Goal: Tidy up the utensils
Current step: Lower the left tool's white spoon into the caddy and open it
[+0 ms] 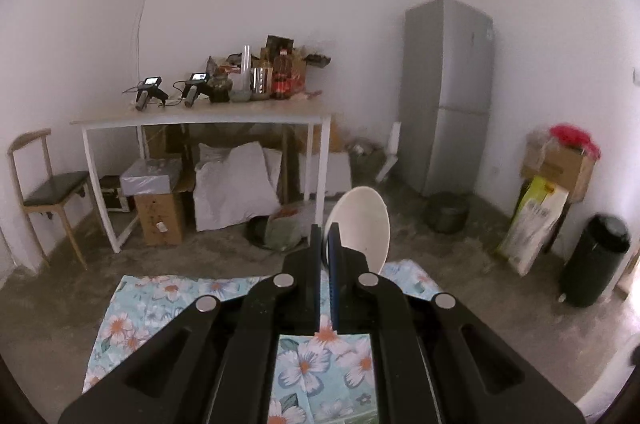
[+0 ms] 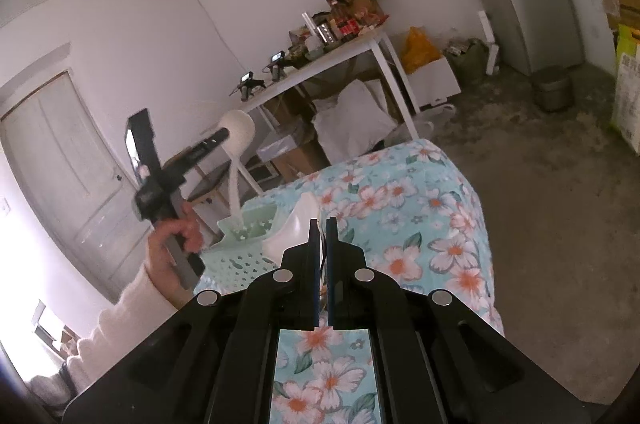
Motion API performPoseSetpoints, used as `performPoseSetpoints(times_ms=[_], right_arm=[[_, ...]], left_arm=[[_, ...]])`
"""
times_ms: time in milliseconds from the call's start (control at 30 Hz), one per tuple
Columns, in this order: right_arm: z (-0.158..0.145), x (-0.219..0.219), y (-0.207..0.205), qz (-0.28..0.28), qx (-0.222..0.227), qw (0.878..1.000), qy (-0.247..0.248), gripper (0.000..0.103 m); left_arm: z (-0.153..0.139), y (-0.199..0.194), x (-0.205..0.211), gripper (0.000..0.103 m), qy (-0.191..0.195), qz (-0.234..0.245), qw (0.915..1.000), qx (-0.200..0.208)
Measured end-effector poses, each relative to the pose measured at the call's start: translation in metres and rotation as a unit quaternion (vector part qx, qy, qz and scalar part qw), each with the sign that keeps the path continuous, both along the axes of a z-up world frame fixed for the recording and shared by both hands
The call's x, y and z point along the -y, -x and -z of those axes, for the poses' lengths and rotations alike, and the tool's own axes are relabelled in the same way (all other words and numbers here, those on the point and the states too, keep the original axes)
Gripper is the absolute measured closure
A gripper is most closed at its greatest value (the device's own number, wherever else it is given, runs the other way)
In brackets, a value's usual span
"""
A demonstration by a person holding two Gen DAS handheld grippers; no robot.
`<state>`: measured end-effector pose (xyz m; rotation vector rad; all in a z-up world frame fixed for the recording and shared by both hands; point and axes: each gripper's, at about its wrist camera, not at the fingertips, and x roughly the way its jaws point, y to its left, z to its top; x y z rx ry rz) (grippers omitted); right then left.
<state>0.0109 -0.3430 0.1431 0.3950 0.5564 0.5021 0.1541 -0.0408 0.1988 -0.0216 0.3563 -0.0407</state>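
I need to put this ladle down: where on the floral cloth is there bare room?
The floral cloth is bare right of the mint basket, out to its far corner and right edge. The left is crowded: the basket, a white scoop at its right edge, and the left hand-held gripper holding the ladle above.

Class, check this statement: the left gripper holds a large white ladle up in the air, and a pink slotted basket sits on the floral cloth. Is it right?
One detail is wrong: the basket is pale green, not pink, as the right wrist view shows. The rest stands: the left gripper holds the white ladle aloft, and the basket sits on the floral cloth.
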Motion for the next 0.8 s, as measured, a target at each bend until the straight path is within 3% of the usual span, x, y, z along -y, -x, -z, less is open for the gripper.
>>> performPoseSetpoints(times_ms=[133, 267, 433, 633, 700, 767, 800], right_arm=[[0.002, -0.002, -0.007, -0.002, -0.006, 1.0, -0.001, 0.102], [0.003, -0.004, -0.009, -0.004, -0.007, 1.0, -0.006, 0.102], [0.005, -0.007, -0.014, -0.003, -0.007, 1.0, -0.013, 0.102], [-0.004, -0.014, -0.02, -0.007, -0.01, 1.0, -0.006, 0.102], [-0.011, -0.02, -0.024, -0.007, -0.009, 1.0, 0.003, 0.102], [-0.014, -0.026, -0.029, -0.006, -0.008, 1.0, 0.013, 0.102], [-0.017, -0.03, -0.031, -0.006, -0.007, 1.0, 0.018, 0.102]], left_arm=[[0.012, 0.001, 0.017, 0.1, -0.056, 0.0, 0.9984, -0.007], [0.016, 0.014, 0.027, 0.1, -0.085, 0.027, 0.996, -0.011], [0.028, 0.028, 0.028, 0.099, -0.092, 0.05, 0.9937, -0.041], [0.041, 0.052, 0.003, 0.099, -0.056, 0.07, 0.9926, -0.082], [0.04, 0.062, 0.0, 0.092, -0.057, 0.08, 0.9923, -0.075], [0.04, 0.072, 0.0, 0.065, -0.073, 0.085, 0.9913, -0.07], [0.04, 0.08, 0.0, 0.059, -0.08, 0.088, 0.991, -0.063]])
